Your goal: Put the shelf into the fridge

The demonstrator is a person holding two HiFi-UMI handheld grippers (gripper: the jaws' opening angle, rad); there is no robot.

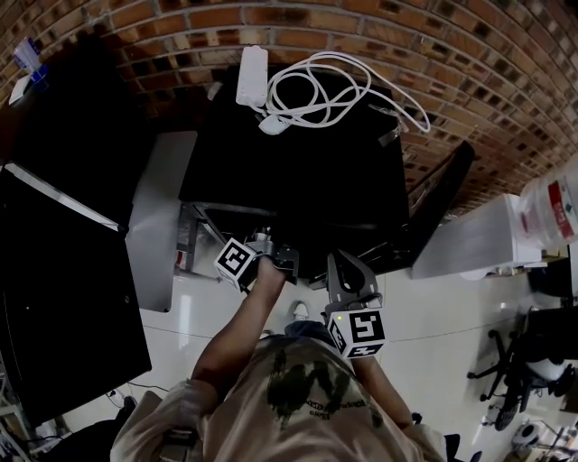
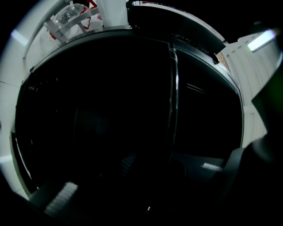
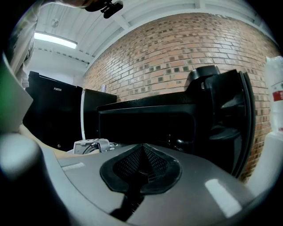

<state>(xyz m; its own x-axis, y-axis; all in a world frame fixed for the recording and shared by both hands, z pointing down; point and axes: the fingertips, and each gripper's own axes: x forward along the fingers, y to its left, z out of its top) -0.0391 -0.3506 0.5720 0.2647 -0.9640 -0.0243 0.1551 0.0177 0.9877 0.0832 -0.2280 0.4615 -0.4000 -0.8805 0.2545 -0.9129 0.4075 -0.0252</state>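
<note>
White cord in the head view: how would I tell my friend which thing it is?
Start at the big brick wall and look just in front of it for the small black fridge. On the fridge's top lies the white cord, next to a flat white adapter. The cord is the only thin thing there, and it is coiled in loose loops.

Fridge front: the fridge [image 1: 298, 180] stands open, its inside dark.
Right of fridge: the swung-out door [image 1: 442, 203] blocks that side, with a white box [image 1: 470, 239] just beyond it.
Left of fridge: a silver panel [image 1: 158, 217] is near, then black cabinets [image 1: 63, 298].
Fridge top: a cable [image 1: 316, 90] lies there.
Behind fridge: brick wall [image 1: 361, 27].
Before fridge: bare floor [image 1: 442, 334], free.
</note>
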